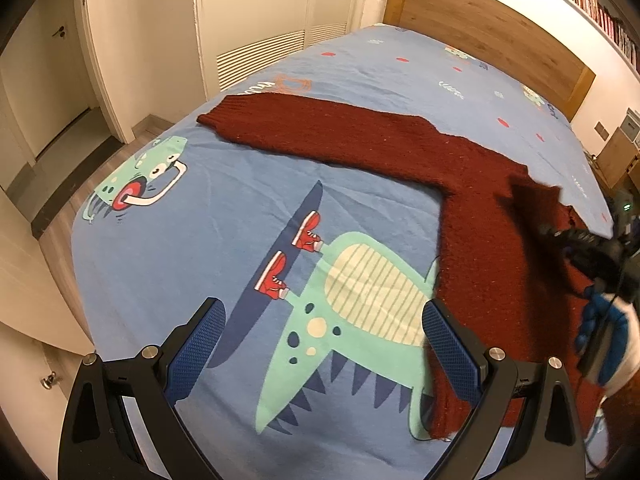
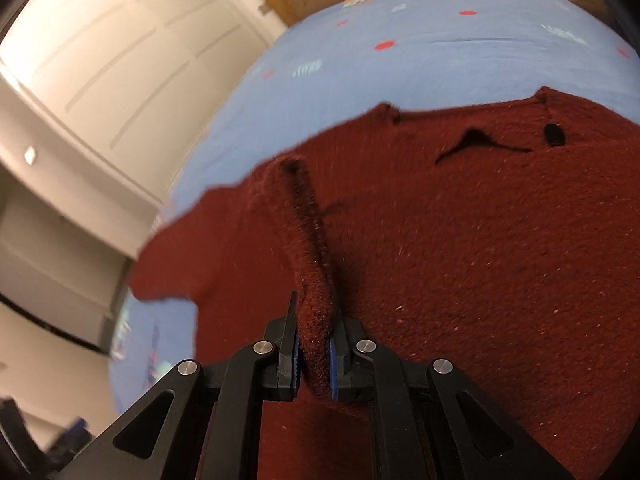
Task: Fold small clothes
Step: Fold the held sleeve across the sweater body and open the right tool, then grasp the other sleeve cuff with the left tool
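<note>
Sweater [image 1: 400, 144]: dark red knit, spread flat on blue dinosaur bedsheet [image 1: 192, 248].
Left gripper [image 1: 324, 344]: fingers wide apart, nothing between them, above the sheet.
Right gripper [image 2: 316, 344]: fingers clamped on a raised sweater fold.

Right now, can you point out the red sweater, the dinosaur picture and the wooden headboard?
Sweater [image 1: 360, 136]: left wrist view, on its outstretched sleeve.
Dinosaur picture [image 1: 372, 300]: left wrist view, on its striped cream belly.
Headboard [image 1: 480, 28]: left wrist view, on the middle of the wooden panel.
</note>
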Action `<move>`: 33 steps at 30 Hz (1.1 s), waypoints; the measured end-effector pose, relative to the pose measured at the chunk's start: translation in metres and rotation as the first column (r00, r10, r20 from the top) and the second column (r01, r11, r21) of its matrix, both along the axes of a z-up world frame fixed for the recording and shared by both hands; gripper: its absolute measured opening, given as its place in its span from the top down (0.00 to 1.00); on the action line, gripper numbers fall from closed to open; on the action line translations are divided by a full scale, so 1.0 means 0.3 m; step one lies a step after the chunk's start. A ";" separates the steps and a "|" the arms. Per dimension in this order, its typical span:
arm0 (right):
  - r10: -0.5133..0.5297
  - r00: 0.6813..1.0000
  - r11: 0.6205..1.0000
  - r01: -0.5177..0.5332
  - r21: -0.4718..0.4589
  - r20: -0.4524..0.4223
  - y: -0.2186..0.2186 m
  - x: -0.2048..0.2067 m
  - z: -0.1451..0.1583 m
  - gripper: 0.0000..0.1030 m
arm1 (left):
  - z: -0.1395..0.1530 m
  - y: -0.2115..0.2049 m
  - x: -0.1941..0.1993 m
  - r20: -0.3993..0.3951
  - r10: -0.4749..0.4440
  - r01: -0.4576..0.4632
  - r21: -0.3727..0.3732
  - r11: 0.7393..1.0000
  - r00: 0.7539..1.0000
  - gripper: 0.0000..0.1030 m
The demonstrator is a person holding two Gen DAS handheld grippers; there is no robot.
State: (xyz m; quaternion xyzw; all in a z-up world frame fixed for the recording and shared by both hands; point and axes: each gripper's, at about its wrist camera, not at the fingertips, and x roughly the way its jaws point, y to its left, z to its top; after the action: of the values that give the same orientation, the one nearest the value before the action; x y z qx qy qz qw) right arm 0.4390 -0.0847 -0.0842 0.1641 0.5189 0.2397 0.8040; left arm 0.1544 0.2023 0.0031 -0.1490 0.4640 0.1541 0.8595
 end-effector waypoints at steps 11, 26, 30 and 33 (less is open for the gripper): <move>0.166 0.985 0.974 -0.158 -0.161 0.036 0.144 -0.110 -0.050 0.59 | 0.010 0.007 0.013 -0.004 0.001 -0.001 -0.053 0.999 1.000 0.06; 0.176 0.980 0.939 -0.139 -0.315 0.093 0.091 -0.112 -0.011 0.59 | 0.023 0.040 0.060 0.056 0.016 -0.017 0.011 1.000 0.998 0.06; 0.242 0.967 0.934 -0.211 -0.288 0.079 0.134 -0.145 -0.025 0.59 | 0.038 0.073 0.075 0.096 0.033 -0.036 0.028 0.999 0.995 0.06; 0.259 0.961 0.938 -0.227 -0.263 0.097 0.145 -0.162 0.013 0.60 | 0.047 0.102 0.110 0.089 0.025 -0.027 0.029 0.999 0.996 0.06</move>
State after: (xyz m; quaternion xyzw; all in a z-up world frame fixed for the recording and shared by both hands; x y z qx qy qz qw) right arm 0.3903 -0.0411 -0.0804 -0.0195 0.5076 0.2805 0.8144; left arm 0.1875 0.2328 0.0170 -0.1487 0.4211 0.1655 0.8793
